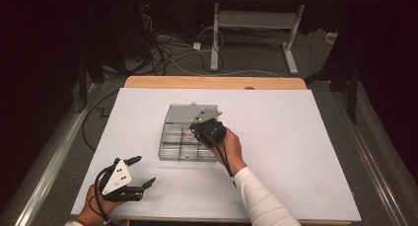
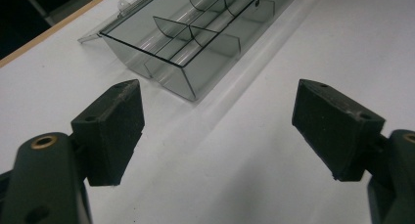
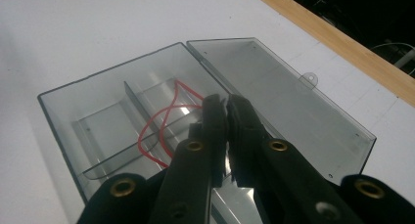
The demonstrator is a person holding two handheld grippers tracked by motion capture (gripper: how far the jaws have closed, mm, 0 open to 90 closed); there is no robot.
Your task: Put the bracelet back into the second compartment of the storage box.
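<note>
Your right gripper [image 3: 227, 104] is over the clear plastic box [image 1: 189, 137], and its jaws are squeezed together. I cannot tell for sure if they pinch anything. The red string [image 3: 159, 126] lies looped in one of the box's little rooms, right under the tips, so you may be putting it in there or tidying it.

The box sits in the middle of the white table [image 1: 296, 152]. Its lid [image 3: 288, 101] is flipped all the way back and lies flat on the far side. That is handy, because the top is wide open and you can reach straight down into any room. The thin walls inside keep small things apart, so the string stays in its own spot.

You tip the right gripper down into the box, likely because the string is thin and lies low. Closed tips make a fine point for poking or pushing it.

Your left gripper [image 1: 140, 172] rests near your edge of the table, well apart from the box. Its jaws are spread wide with nothing between them. It points toward the box, so it looks ready to help, maybe to hold the box in place or close the lid. For now it is out of the way and gives the right hand room.
</note>
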